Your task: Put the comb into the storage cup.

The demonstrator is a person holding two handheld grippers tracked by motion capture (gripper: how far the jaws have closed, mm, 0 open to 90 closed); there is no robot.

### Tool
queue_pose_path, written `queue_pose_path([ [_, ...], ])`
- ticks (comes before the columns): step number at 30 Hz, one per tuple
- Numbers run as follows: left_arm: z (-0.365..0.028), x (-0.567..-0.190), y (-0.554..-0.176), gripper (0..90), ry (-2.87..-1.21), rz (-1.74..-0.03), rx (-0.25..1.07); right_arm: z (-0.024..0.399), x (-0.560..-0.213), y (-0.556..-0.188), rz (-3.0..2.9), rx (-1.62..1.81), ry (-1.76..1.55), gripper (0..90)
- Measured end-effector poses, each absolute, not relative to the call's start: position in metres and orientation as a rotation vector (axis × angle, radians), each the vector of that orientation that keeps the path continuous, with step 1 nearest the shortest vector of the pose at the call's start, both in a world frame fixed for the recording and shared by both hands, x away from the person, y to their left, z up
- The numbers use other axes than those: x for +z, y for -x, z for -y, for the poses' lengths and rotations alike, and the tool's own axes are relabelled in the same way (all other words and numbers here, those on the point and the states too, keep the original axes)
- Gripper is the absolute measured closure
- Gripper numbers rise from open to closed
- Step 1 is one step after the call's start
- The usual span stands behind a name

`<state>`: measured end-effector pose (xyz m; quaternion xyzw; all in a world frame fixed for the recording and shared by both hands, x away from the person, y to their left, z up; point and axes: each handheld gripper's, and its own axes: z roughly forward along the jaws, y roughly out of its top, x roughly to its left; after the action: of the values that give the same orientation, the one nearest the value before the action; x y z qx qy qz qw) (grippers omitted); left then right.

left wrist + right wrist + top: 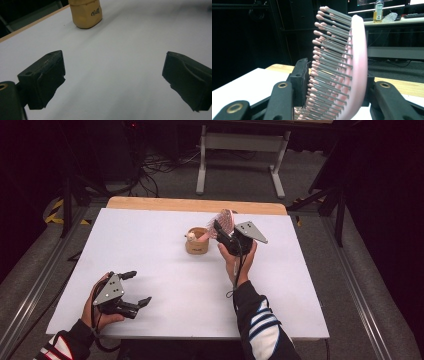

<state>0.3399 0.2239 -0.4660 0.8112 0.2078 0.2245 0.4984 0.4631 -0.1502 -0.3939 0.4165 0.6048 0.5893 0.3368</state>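
1. Looking from the high view, a pink hairbrush (224,221) is held above the tan cup (197,241) by the right gripper (220,231); a drop could topple the cup.
2. Left gripper view: the left gripper (113,81) is seen released, jaws wide, idle.
3. Right gripper view: bristles (329,62) are barely pinched, so slipping is likely.

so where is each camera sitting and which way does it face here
High view: above the person's side, facing forward and down on the white table; both forearms, left gripper, right gripper.
Left gripper view: on that gripper, low over the table, toward the tan cup; its open jaws.
Right gripper view: on that gripper, facing level; its jaws around the pink hairbrush.
Shared: cup in the first two, brush in high and right gripper views.
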Motion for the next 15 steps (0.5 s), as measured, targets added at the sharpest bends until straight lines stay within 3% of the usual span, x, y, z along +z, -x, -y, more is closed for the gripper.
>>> queue_pose_path([
  [15, -0.225, -0.466, -0.341, 5.7, -1.956, -0.515, 0.542, 0.153, -0.383, -0.459, -1.615, 1.441, -1.02, 39.3],
])
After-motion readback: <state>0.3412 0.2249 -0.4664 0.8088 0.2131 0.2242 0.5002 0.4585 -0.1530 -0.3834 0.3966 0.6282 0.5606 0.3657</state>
